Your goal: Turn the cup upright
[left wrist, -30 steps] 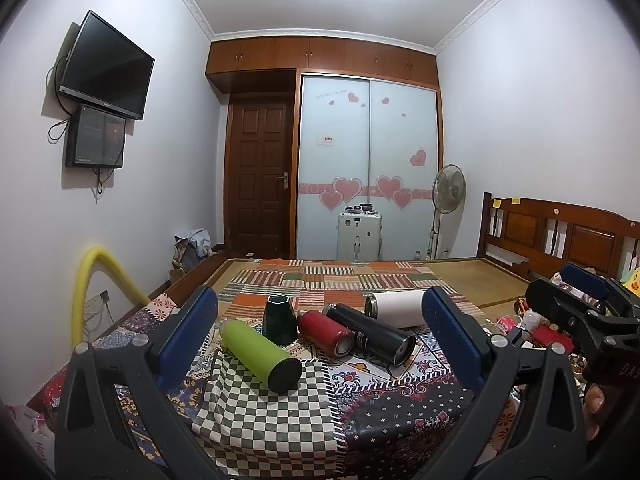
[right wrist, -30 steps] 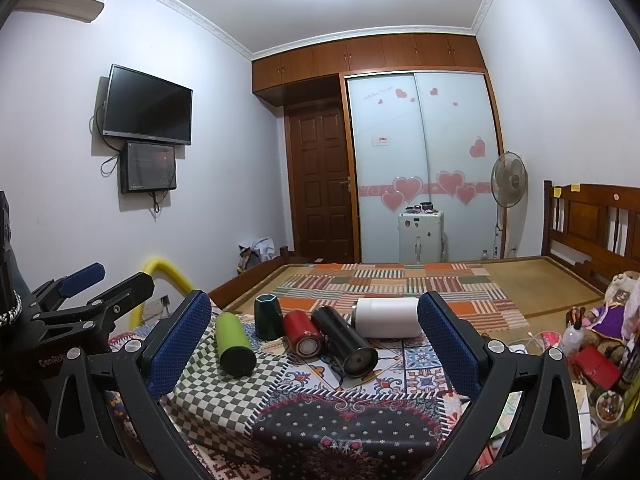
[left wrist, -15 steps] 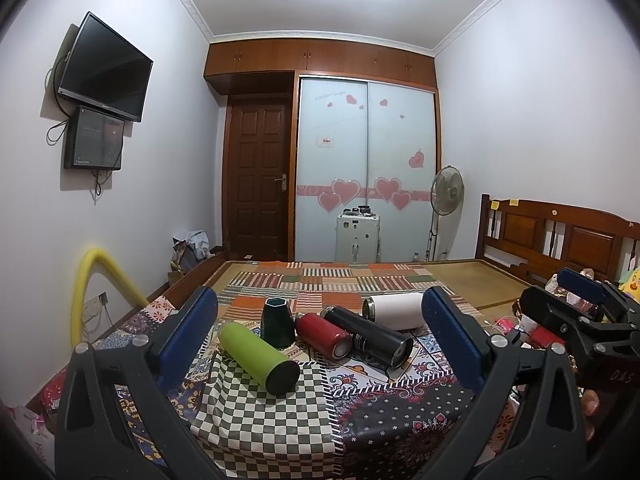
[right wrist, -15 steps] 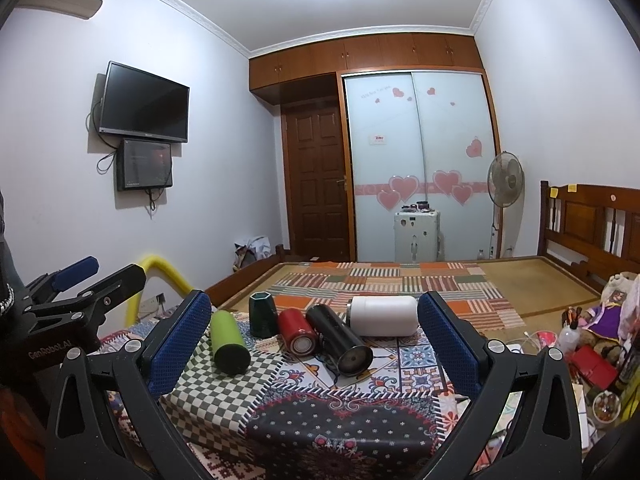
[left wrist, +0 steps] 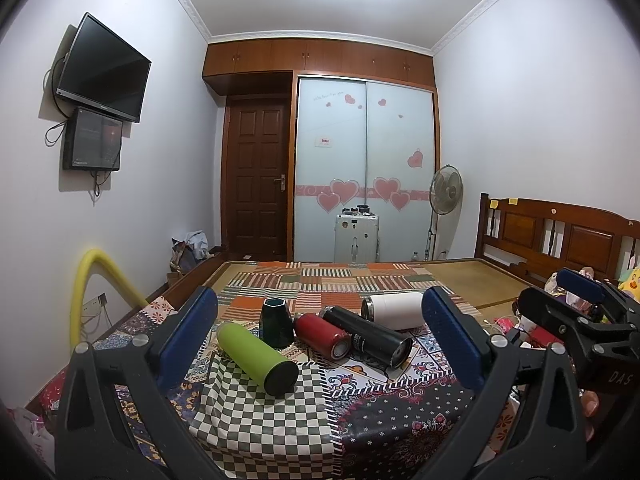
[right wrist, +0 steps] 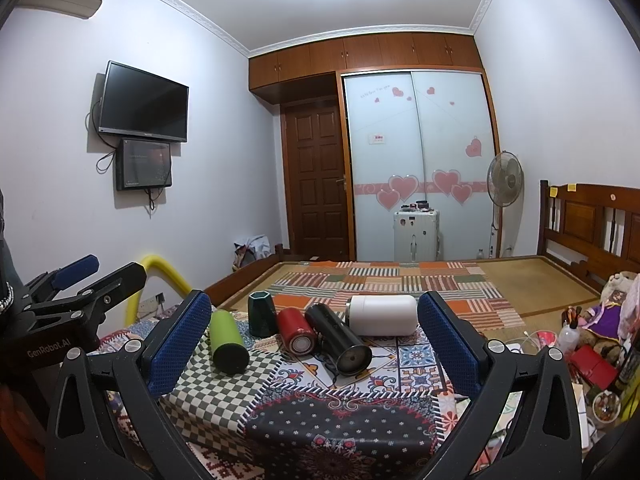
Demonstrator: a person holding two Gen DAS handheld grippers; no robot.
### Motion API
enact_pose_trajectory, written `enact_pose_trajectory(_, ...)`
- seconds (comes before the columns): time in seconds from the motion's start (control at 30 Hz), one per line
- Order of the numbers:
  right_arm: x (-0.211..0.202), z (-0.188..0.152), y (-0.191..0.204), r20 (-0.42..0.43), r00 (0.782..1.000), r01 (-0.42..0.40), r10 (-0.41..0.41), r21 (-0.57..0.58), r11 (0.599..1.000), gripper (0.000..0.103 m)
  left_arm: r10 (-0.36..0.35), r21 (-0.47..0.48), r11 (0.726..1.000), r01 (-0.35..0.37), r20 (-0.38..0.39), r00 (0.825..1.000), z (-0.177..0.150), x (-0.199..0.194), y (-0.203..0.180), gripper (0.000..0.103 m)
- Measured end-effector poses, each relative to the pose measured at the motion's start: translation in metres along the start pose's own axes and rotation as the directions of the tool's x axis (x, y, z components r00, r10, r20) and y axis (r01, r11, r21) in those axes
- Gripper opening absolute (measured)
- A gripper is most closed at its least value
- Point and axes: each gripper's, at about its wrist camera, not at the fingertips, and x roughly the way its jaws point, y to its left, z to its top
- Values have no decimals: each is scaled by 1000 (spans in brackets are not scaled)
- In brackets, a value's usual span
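We hold both grippers spread wide and empty — left gripper (left wrist: 320, 340), right gripper (right wrist: 314, 338). Mid-frame on the patterned cloth (right wrist: 320, 420) lie four tumblers; the green cup (left wrist: 256, 354) is nearest. We'd best grasp mid-body, then tilt up. Which end is its mouth — unclear.

Both wrist cameras look level across the cloth-covered table (left wrist: 260, 420) toward the far wardrobe (left wrist: 364, 168), set back from the table's near edge. They share the row of cups (right wrist: 316, 328); each sees the other gripper at its frame edge.
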Motion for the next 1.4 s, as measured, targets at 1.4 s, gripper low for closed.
enact_pose_trajectory(1.4, 182, -24, 82, -431, 880, -301, 201, -177, 937, 103, 147, -48, 986, -161, -225, 963, -73, 98, 119, 103)
